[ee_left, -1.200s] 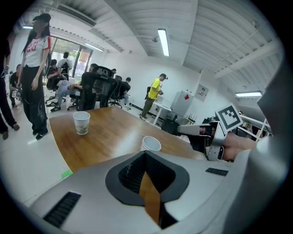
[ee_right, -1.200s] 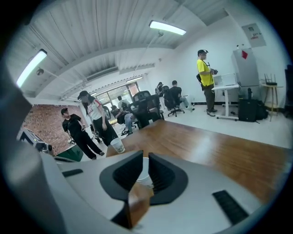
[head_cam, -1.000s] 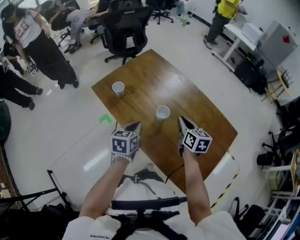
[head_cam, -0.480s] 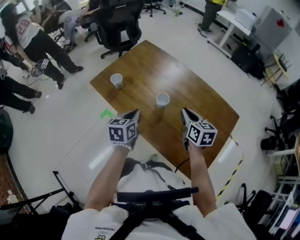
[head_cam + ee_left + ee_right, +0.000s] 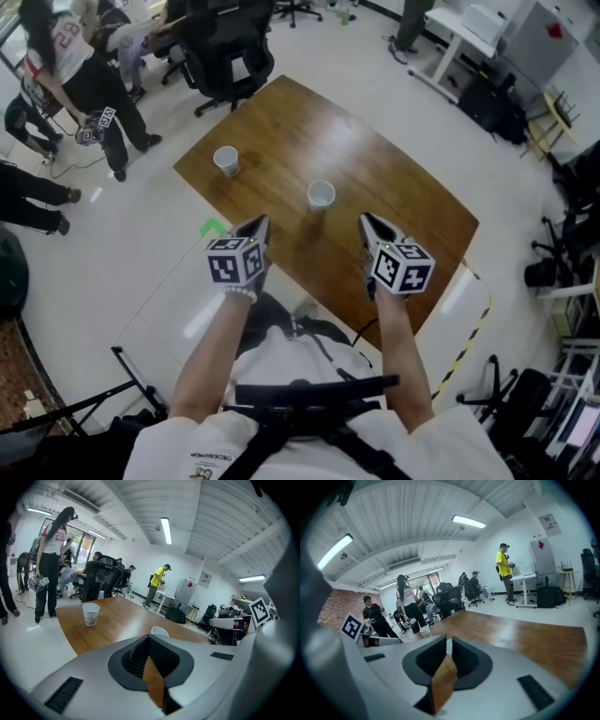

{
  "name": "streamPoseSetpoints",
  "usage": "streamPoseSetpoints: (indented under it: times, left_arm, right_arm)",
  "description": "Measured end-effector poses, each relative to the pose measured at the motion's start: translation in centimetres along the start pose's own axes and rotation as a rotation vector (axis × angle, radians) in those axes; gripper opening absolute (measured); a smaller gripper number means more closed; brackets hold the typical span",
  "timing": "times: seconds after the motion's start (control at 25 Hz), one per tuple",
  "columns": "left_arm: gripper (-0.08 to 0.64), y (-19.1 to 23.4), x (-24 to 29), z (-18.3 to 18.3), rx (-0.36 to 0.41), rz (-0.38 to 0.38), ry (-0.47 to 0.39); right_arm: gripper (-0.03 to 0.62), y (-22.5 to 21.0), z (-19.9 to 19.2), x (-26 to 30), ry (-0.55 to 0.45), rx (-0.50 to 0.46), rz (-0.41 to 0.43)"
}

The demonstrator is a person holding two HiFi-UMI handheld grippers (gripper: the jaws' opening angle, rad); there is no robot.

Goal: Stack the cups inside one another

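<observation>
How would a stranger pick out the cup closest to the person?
Find the brown wooden table. A white cup stands upright near its middle. Unlike the other cup by the left corner, it is just ahead of the left tongs and right tongs.

A glossy brown wooden table [image 5: 375, 178] stands on a pale, shiny floor [image 5: 131, 272]. Black swivel office chairs [image 5: 225, 52] sit beyond its far end, with a white desk [image 5: 464, 23] and a grey cabinet [image 5: 539, 42] nearby. Long fluorescent tube lights [image 5: 165, 530] hang under a ribbed white ceiling [image 5: 211, 508]. One red brick wall [image 5: 333, 604] shows.
</observation>
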State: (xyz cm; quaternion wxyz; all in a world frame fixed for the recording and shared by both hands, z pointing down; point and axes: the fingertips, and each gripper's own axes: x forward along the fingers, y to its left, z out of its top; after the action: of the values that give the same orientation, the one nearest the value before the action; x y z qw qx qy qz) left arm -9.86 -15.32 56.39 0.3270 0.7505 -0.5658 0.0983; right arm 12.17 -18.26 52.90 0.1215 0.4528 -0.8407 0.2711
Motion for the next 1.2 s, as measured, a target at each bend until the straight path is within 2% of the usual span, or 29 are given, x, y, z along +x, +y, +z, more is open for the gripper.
streamPoseSetpoints:
  times: [0.2,0.4,0.56,0.68,0.96,1.2]
  left_arm:
    - [0.000,2.4,0.8,-1.7,-0.014,0.027,0.042]
    - [0.000,6.9,1.2,-1.1,0.000,0.048,0.076]
    - [0.001,10.8,2.1,0.5,0.024,0.067,0.103]
    - [0.098,13.8,3.1,2.2,0.053,0.075,0.118]
    - [0.098,20.3,6.6,7.2,0.132,0.093,0.129]
    - [0.098,24.1,10.5,9.2,0.167,0.078,0.171]
  right_arm:
    - [0.055,0.0,-1.6,0.0,0.010,0.030,-0.015]
    - [0.056,0.9,-1.9,1.1,0.004,0.069,-0.045]
    - [0.055,1.2,-0.7,1.7,-0.029,0.106,-0.103]
    - [0.055,1.4,-0.7,2.2,-0.046,0.132,-0.139]
    - [0.035,1.7,0.2,3.4,-0.071,0.150,-0.228]
    - [0.035,1.7,0.0,3.9,-0.089,0.179,-0.287]
